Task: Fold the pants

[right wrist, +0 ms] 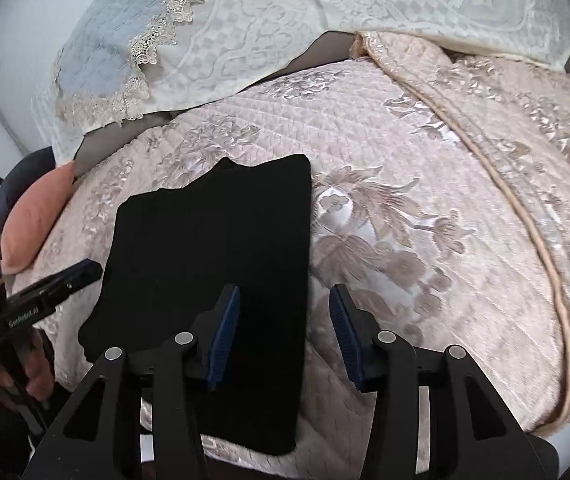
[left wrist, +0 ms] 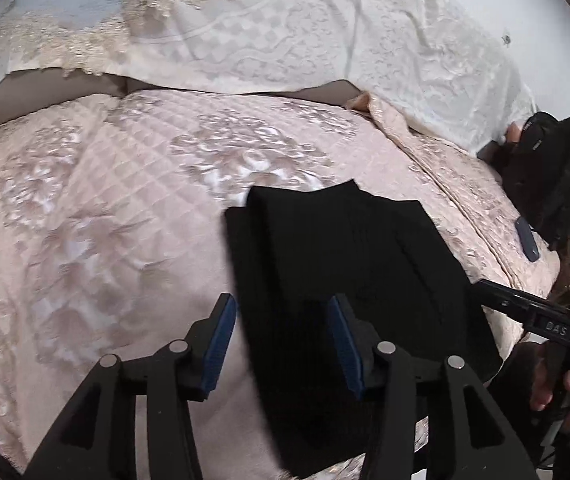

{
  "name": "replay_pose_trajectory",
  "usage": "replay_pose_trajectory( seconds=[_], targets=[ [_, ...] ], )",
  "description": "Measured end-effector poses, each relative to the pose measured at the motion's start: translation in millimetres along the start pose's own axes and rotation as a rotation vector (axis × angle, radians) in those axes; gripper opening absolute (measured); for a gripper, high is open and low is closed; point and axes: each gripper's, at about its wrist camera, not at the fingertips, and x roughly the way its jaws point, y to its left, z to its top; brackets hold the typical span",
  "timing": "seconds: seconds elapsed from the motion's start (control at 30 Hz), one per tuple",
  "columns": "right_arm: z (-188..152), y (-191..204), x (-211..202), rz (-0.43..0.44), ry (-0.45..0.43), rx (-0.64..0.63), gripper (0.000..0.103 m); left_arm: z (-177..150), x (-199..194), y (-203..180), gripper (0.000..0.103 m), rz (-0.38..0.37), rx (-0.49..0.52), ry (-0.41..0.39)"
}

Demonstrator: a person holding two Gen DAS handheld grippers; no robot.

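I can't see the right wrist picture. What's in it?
Folded black pants lie flat on a pink quilted bedspread. The right gripper hovers open over their right edge, and the left gripper reaches in from the left.

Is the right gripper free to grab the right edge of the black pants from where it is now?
Probably yes. The right gripper is open and empty, the black pants' right edge lies between its fingers, and only bare bedspread lies beside it.

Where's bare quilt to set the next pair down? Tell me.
Widest bare patch: the pink quilt right of the black pants, up to its piped fold. Another lies between the pants and the white lace cover. Crowded where the black cap sits.
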Motion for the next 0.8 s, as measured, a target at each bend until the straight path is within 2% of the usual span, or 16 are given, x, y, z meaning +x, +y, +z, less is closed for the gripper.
replay_pose_trajectory(
  seconds=[0.07,0.17,0.23,0.43,0.6,0.8],
  targets=[
    [2,-2,5,0.012,0.010,0.010,0.047,-1,9,0,0.053,0.015,0.000,0.024],
    [4,-5,10,0.022,0.020,0.021,0.048,-5,13,4,0.063,0.032,-0.022,0.032],
    [2,-6,12,0.031,0.023,0.022,0.048,-7,11,6,0.064,0.034,-0.027,0.029],
    [1,-10,16,0.069,0.038,0.039,0.049,-7,15,12,0.065,-0.018,-0.078,0.053],
    [3,-4,21,0.079,0.044,0.024,0.049,-1,22,0,0.065,-0.042,-0.043,0.054],
    [9,-7,30,0.106,0.048,0.040,0.049,-3,30,10,0.070,-0.093,-0.096,0.040]
  ],
)
